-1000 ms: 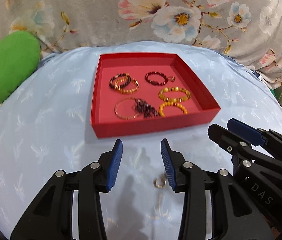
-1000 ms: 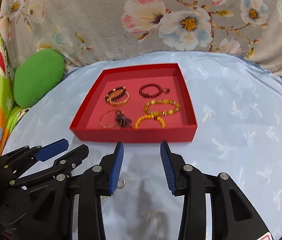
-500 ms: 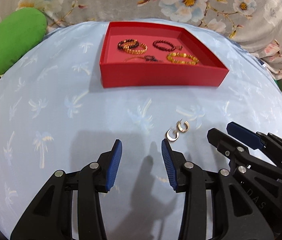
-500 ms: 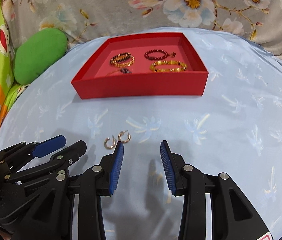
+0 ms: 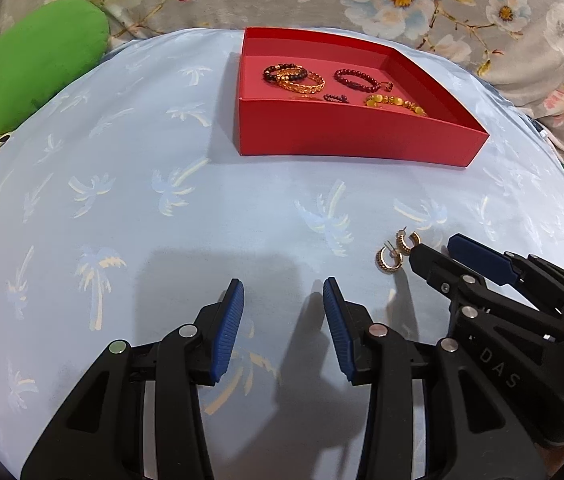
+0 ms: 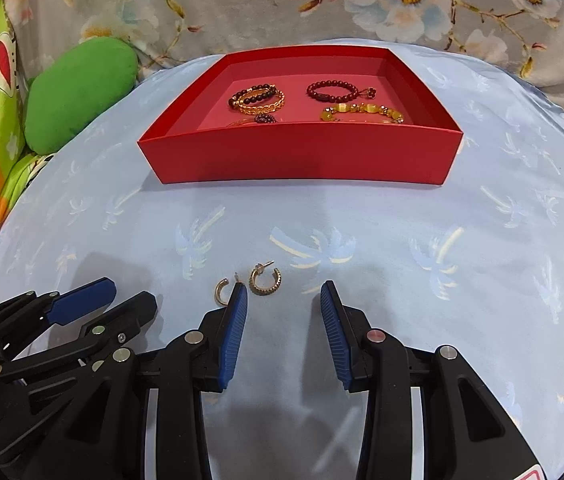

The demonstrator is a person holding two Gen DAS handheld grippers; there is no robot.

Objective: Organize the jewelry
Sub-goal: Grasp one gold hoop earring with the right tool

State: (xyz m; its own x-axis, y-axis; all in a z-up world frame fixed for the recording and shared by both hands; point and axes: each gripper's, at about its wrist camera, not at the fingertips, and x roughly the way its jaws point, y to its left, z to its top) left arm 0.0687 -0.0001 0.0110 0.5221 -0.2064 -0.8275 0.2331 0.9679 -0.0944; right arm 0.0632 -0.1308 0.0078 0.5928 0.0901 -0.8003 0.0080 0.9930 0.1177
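On the blue palm-print cloth [image 6: 401, 216], bracelets are already gathered in the red tray [image 6: 301, 160]. Two gold hoop earrings [image 6: 264, 280] remain outside, apparently targeted next. The right gripper [image 6: 283, 312] is closing, empty; the left gripper [image 5: 283, 312] is held parted, empty.

bright, sharp, soft shadows, fisheye-warped edges

Black claw [image 5: 283, 286]; ribbed blue pads [image 5: 229, 328]
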